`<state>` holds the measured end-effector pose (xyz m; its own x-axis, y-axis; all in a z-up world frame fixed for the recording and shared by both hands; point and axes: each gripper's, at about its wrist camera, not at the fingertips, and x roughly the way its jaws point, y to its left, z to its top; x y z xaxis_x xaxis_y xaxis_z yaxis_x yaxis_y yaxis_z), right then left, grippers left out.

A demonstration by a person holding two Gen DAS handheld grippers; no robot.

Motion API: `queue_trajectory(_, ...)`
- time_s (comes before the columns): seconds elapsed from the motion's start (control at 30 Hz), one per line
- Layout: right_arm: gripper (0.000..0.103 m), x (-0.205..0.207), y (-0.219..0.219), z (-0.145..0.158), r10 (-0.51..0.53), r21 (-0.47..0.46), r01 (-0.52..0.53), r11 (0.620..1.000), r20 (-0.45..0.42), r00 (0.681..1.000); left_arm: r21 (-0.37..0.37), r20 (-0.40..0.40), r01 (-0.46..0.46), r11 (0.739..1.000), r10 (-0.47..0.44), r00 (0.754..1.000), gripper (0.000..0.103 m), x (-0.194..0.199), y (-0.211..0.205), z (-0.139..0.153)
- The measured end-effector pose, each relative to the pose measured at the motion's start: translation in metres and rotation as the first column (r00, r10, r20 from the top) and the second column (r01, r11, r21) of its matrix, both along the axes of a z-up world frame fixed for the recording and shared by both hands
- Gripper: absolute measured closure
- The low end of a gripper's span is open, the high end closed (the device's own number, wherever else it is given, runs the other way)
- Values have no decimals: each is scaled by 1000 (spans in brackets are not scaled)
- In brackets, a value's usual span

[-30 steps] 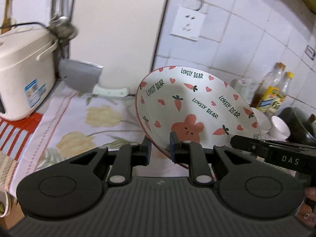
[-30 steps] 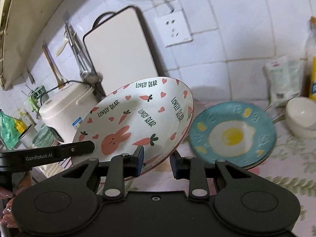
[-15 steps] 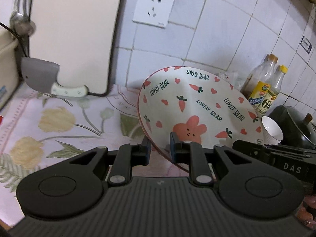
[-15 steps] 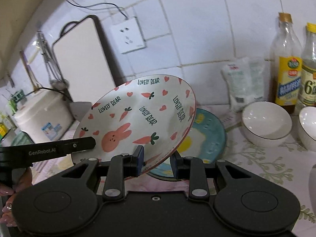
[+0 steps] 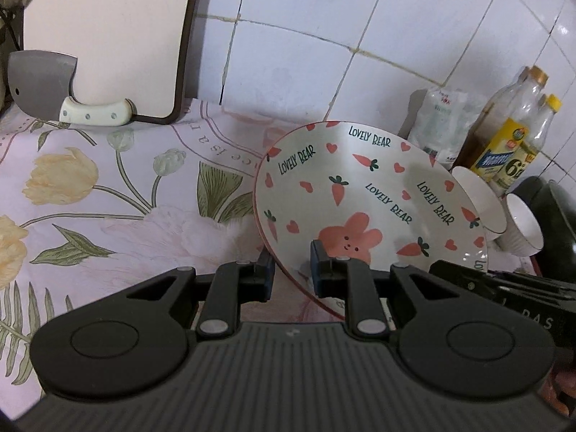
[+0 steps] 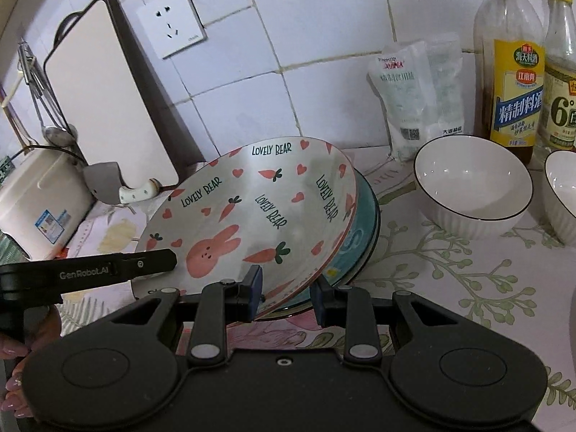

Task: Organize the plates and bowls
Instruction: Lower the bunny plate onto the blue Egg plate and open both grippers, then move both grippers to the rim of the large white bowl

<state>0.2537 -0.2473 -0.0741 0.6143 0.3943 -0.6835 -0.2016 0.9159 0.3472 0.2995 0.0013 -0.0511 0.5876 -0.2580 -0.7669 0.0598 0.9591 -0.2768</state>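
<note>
two plates (one teal), two bowls, two bottles

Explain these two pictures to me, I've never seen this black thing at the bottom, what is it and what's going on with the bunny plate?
No robot here: a person holds a two-finger grabbing tool in each hand, with a camera on each looking along its fingers. One picture is from the left tool, the other from the right tool. Both clamp the rim of the same bunny plate, held tilted over a teal plate on the flowered tablecloth. Nearby stand two white bowls, bottles, a cutting board and a cleaver.
</note>
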Motion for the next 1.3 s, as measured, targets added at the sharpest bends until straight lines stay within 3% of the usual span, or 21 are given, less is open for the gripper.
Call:
queue_trajectory(0.37,67,9,-2,-7,-45,-2,44,999,-24,999,-3,-54,10,1000,-10,999,84,14,-4,-10)
queue_trajectory(0.93,66,12,12,-21,-56,-206,70,976,69,996,109,-54,23,994,-17,998,82,14,-24,-13)
queue_trajectory(1.1,66,2,4,-12,-43,-213,65,975,107,993,158,-27,45,986,-41,999,73,1,-28,-3)
queue_trajectory(1.3,66,-25,-12,14,-23,-128,44,991,158,987,195,23,60,979,-66,998,62,-29,-30,25)
